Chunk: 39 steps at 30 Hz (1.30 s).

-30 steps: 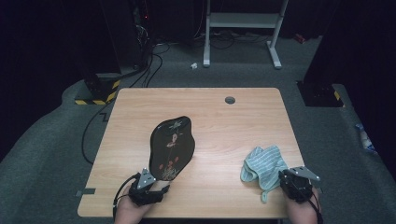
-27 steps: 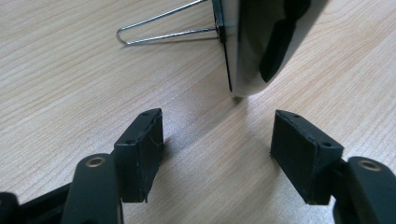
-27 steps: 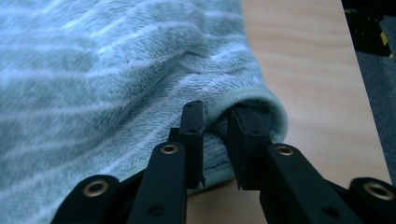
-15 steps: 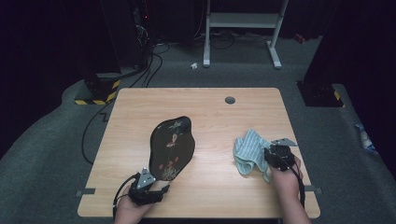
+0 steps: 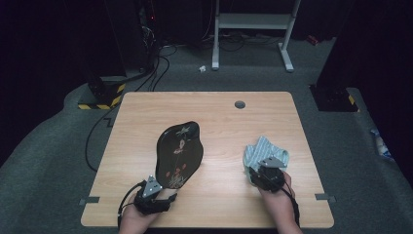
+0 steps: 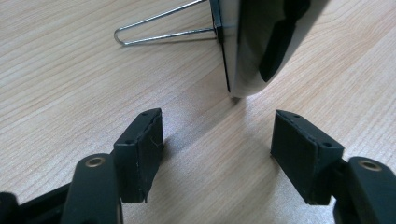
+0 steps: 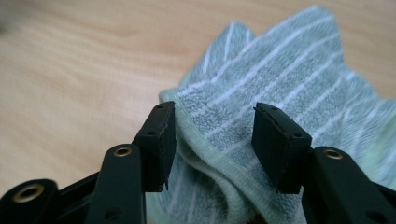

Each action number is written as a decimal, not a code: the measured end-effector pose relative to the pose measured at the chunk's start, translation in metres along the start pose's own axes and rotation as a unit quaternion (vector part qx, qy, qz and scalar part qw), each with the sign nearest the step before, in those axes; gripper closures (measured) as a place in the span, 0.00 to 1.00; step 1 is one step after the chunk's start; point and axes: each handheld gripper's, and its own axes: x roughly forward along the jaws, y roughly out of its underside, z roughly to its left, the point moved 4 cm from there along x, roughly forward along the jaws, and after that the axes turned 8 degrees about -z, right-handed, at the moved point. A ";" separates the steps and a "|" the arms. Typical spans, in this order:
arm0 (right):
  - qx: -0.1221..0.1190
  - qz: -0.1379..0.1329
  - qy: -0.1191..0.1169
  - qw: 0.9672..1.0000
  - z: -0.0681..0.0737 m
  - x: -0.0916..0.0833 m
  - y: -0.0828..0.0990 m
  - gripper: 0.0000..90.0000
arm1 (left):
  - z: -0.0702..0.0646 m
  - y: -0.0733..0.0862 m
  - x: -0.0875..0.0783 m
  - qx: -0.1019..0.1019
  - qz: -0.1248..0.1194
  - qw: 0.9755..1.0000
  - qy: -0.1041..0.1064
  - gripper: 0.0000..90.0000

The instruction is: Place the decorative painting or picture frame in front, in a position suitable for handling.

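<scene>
The black decorated plate (image 5: pixel 179 153) stands tilted on a wire stand (image 6: pixel 161 28) near the middle of the wooden table (image 5: pixel 214 109); propped this way, its face is exposed for wiping. The left gripper (image 5: pixel 152 195) rests low at the near table edge just in front of the plate's lower rim. In the left gripper view its jaws stand apart with bare table between them and the rim just beyond, so nothing is gripped. The forearm comes in from the bottom edge.

The striped green towel (image 5: pixel 260 148) lies crumpled on the table to the right of the plate, well apart from it. The right gripper (image 7: pixel 212 140) sits at the towel's near edge. Its jaws have just been opening and now straddle a folded hem without pressing it. Judgement: likely positioning for a fresh grasp of the towel. The right wrist is held level, pointing away from the person.
</scene>
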 end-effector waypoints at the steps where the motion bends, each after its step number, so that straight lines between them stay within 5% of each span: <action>1: -0.004 0.000 -0.005 1.000 -0.002 -0.007 0.006 0.55 | 0.000 0.000 0.000 0.001 0.000 1.000 0.000 0.38; 6: -0.009 -0.005 -0.016 1.000 -0.011 -0.035 0.018 0.51 | -0.001 0.000 0.000 -0.001 0.000 1.000 -0.001 0.39; 10: 0.012 -0.034 0.008 0.999 -0.020 -0.046 0.003 0.42 | -0.001 0.000 0.000 0.000 0.000 1.000 -0.002 0.39; 11: 0.034 -0.030 0.024 0.999 -0.028 -0.040 -0.004 0.36 | -0.001 0.000 0.000 0.000 0.000 1.000 -0.002 0.39; 14: 0.052 -0.021 0.040 0.998 -0.037 -0.028 -0.006 0.36 | -0.001 0.000 0.000 0.000 0.000 1.000 -0.002 0.39; 15: 0.064 -0.001 0.052 0.997 -0.044 -0.012 -0.002 0.36 | -0.001 0.000 0.000 0.000 0.000 1.000 -0.002 0.39; 17: 0.075 0.015 0.040 0.996 -0.044 0.001 0.005 0.37 | -0.001 0.000 0.000 -0.001 0.000 1.000 -0.001 0.39; 20: 0.070 0.016 0.022 0.997 -0.035 0.005 0.006 0.39 | 0.000 0.000 0.000 0.001 0.000 1.000 -0.002 0.39; 23: 0.036 0.014 -0.052 0.998 -0.006 0.008 0.005 0.40 | 0.000 0.000 0.000 0.001 0.000 1.000 -0.001 0.39; 25: 0.026 0.013 -0.060 0.998 0.001 0.006 0.004 0.38 | 0.000 0.000 0.000 0.001 0.000 1.000 -0.001 0.38; 31: 0.042 0.005 -0.019 0.999 0.005 -0.004 -0.003 0.18 | 0.000 0.000 0.000 0.001 0.000 1.000 -0.001 0.39; 39: 0.063 0.053 -0.041 0.996 0.013 0.009 0.014 0.18 | 0.000 0.000 0.000 0.001 0.000 1.000 -0.001 0.39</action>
